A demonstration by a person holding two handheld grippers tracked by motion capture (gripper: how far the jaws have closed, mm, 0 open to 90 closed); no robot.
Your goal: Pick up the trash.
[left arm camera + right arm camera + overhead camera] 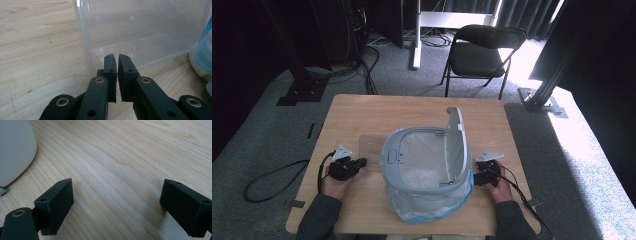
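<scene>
A grey bin (388, 159) lined with a white bag (422, 150) stands at the middle of the wooden table (352, 112), its lid (455, 145) raised upright. A clear plastic container (372, 142) lies against the bin's left side. My left gripper (363, 162) points at that container (140, 32). In the left gripper view my left gripper (117, 58) has its jaws parted by a thin slit with nothing between them, right at the container's near wall. My right gripper (484, 167) rests by the bin's right side. In the right gripper view my right gripper (116, 195) is wide open over bare wood.
A black folding chair (482, 52) stands beyond the table's far edge, and cables lie on the grey carpet at the left. The bin's pale wall (12, 152) is just left of my right gripper's jaws. The bag's blue edge (202, 57) is near the container.
</scene>
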